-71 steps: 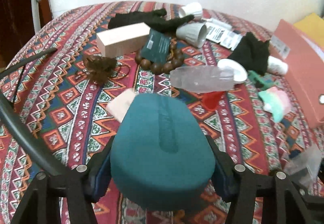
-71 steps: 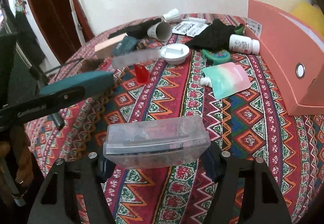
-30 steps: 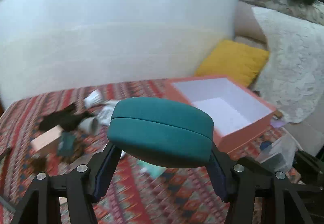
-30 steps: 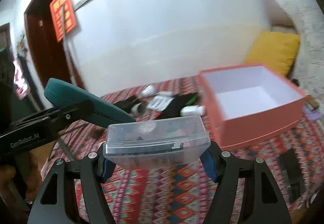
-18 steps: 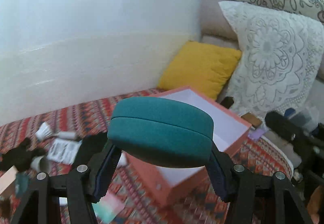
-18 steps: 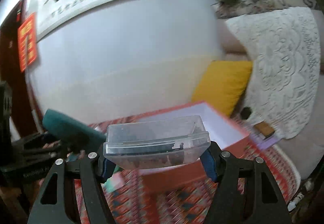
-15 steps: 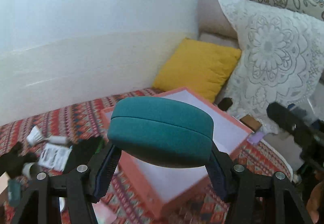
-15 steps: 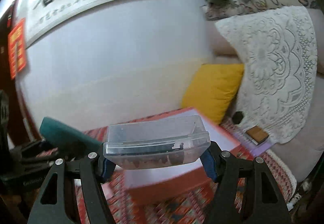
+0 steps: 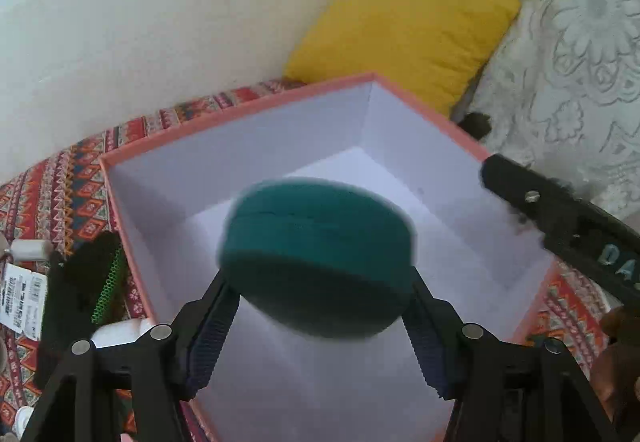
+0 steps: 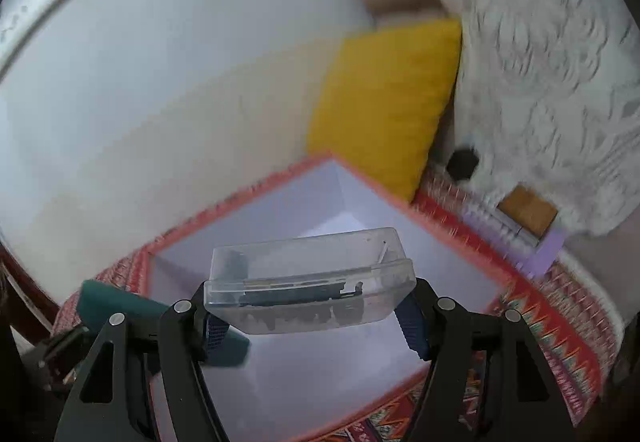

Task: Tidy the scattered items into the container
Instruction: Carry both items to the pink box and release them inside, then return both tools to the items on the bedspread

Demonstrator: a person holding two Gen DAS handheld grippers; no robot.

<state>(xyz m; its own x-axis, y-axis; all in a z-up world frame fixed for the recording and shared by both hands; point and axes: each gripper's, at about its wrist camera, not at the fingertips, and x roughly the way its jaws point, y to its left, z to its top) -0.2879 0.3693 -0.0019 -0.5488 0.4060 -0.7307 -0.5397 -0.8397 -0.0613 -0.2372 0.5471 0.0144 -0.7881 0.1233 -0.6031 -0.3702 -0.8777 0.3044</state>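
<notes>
My left gripper (image 9: 316,306) is shut on a teal oval case (image 9: 316,258) and holds it above the open salmon-pink box (image 9: 240,110) with a white inside. The case looks blurred. My right gripper (image 10: 310,316) is shut on a clear plastic case (image 10: 308,284) with dark parts inside, held over the same box (image 10: 404,202). The teal case (image 10: 120,306) shows at lower left in the right wrist view. The right gripper's black body (image 9: 560,218) crosses the box's right rim in the left wrist view.
A yellow cushion (image 9: 400,30) and a white lace cushion (image 9: 572,54) lie behind the box against the wall. Left of the box on the patterned cloth (image 9: 60,194) lie a black cloth (image 9: 80,282), a white bottle (image 9: 32,248) and a printed packet (image 9: 20,294).
Both grippers have swung from the scattered items to above the box and tilted down into it. The box now fills both views. Both cases stay gripped.
</notes>
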